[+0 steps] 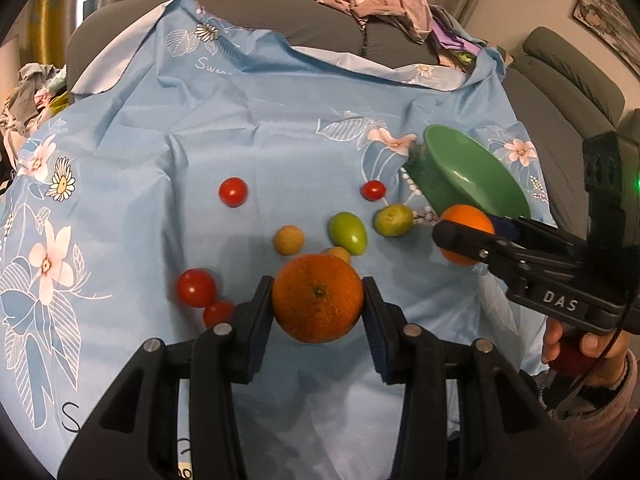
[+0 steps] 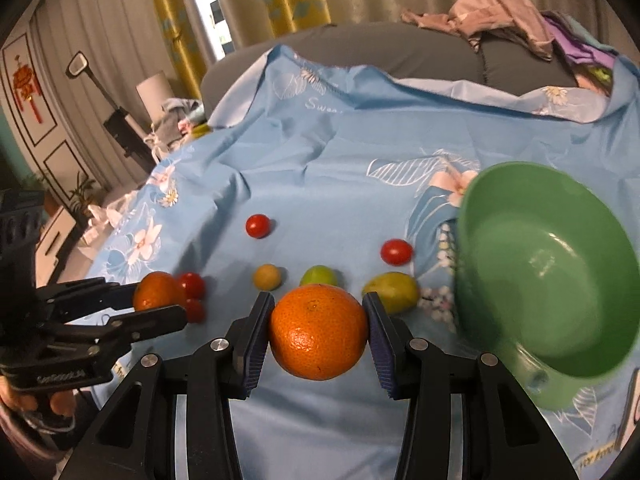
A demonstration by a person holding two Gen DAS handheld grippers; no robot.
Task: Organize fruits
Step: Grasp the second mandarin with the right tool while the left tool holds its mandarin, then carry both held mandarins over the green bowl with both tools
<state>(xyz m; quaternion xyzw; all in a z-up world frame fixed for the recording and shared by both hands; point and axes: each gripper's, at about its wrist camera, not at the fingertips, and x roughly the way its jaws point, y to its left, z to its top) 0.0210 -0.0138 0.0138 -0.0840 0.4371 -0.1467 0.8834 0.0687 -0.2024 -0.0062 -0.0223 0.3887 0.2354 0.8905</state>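
Left wrist view: an orange (image 1: 318, 298) is clamped between the left gripper (image 1: 318, 312) jaws above the blue cloth (image 1: 280, 128); another orange (image 2: 319, 331) is clamped by the right gripper (image 2: 319, 336), beside the tilted green bowl (image 2: 548, 276).

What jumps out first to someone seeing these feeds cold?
Each gripper is clamped on an orange: the left gripper and the right gripper. The green bowl, tipped on its side, sits just right of the right gripper. Small red tomatoes and green fruits lie scattered on the blue floral cloth.
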